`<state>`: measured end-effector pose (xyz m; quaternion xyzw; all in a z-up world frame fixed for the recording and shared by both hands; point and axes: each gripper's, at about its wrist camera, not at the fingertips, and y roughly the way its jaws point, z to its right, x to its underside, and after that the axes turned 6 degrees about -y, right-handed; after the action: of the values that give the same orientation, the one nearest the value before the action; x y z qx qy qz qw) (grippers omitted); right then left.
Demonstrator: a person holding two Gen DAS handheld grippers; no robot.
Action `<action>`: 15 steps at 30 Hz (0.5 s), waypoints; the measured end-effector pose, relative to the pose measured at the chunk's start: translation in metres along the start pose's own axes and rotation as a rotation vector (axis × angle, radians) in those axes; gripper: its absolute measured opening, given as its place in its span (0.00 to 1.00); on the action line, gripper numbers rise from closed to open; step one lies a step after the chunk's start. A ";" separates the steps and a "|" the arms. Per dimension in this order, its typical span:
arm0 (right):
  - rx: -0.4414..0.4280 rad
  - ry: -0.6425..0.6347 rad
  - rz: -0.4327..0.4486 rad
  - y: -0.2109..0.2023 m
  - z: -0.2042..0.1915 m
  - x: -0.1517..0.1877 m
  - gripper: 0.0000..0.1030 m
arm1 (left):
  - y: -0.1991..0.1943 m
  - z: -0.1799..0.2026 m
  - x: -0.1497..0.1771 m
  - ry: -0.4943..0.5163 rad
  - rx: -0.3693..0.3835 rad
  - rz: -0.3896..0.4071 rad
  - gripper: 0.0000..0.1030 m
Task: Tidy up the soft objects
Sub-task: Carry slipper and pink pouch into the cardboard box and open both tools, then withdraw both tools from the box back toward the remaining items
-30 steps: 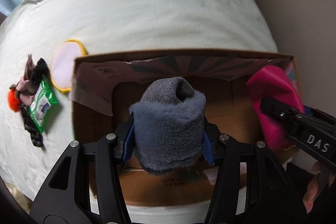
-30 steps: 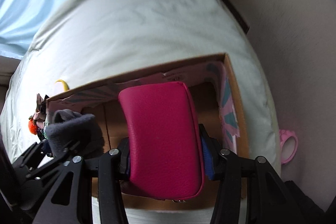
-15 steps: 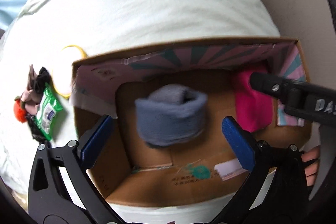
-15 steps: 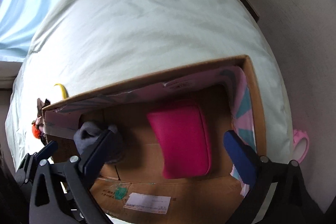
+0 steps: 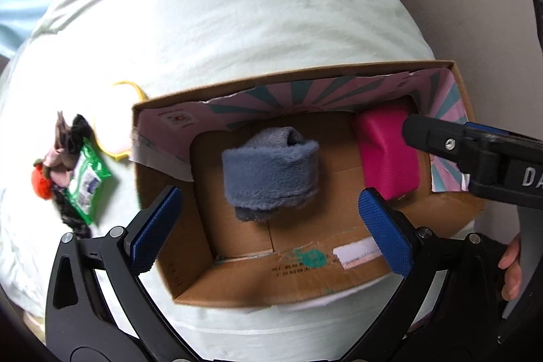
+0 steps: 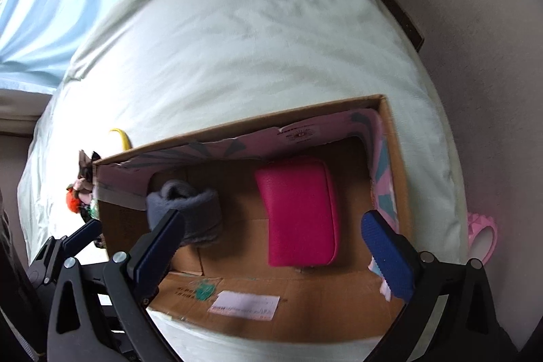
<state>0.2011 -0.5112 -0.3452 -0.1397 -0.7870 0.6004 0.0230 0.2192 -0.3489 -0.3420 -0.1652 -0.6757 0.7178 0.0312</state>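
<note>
An open cardboard box (image 5: 190, 287) (image 6: 397, 158) stands on a pale green bedcover. On its floor lies a rolled grey fuzzy sock (image 5: 271, 175) (image 6: 190, 209), free of any grip. To its right lies a magenta pouch (image 5: 387, 155) (image 6: 298, 212), also loose. My left gripper (image 5: 271, 233) hangs above the sock, open wide with nothing between its blue pads. My right gripper (image 6: 271, 250) is open above the pouch, empty too. Its arm (image 5: 475, 158) crosses the right edge of the left wrist view.
Left of the box lie a green wipes packet (image 5: 88, 182), a small doll with an orange part (image 5: 51, 165) (image 6: 76, 195) and a round yellow-rimmed pad (image 5: 115, 131). A pink ring-shaped thing (image 6: 482, 236) sits off the bed's right edge. A hand (image 5: 509, 267) shows at lower right.
Both grippers opened and let go: the grey sock and the magenta pouch dropped onto the box floor. The left gripper then rose a little, so the box looks smaller.
</note>
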 end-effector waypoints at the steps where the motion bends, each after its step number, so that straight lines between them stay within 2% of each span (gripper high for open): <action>1: -0.002 0.006 0.010 -0.006 0.000 0.002 1.00 | -0.007 0.001 0.001 0.007 0.006 0.013 1.00; 4: 0.010 0.011 0.045 -0.026 -0.002 0.010 1.00 | -0.030 0.001 0.006 0.014 0.016 0.052 1.00; 7: 0.059 -0.011 0.070 -0.048 -0.011 0.019 1.00 | -0.054 -0.001 0.012 0.014 0.033 0.098 1.00; 15: 0.061 -0.042 0.192 -0.122 -0.041 0.049 1.00 | -0.136 -0.024 0.043 0.026 0.041 0.246 1.00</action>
<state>0.1389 -0.4893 -0.2244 -0.2012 -0.7518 0.6262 -0.0468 0.1614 -0.3026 -0.2176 -0.2553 -0.6350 0.7277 -0.0450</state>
